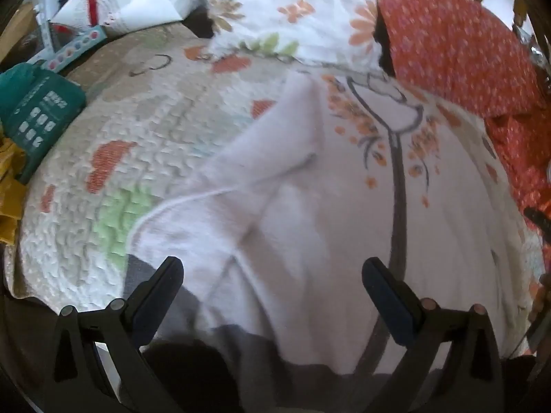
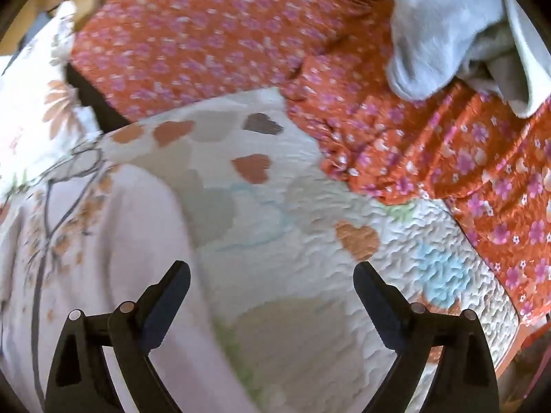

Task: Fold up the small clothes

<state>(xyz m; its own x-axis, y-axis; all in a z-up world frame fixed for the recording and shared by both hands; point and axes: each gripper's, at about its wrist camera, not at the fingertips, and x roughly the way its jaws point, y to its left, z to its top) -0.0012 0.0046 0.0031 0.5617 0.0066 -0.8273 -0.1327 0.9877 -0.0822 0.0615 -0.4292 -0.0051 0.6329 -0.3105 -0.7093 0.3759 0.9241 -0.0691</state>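
Note:
A pale pink top (image 1: pixel 327 206) with a printed tree and orange blossoms lies on a quilted bedspread (image 1: pixel 103 144); one sleeve is folded across its left side. My left gripper (image 1: pixel 272 268) is open and empty, just above the garment's lower part. In the right wrist view the same top (image 2: pixel 86 227) lies at the left. My right gripper (image 2: pixel 272 272) is open and empty, over the bare bedspread (image 2: pixel 292 206) just right of the garment's edge.
An orange floral cloth (image 2: pixel 224 34) lies along the far and right side, also in the left wrist view (image 1: pixel 465 51). Grey-white garments (image 2: pixel 447 34) are heaped at the far right. A floral pillow (image 1: pixel 292 10), a teal packet (image 1: pixel 38 117) and boxes sit at the far left.

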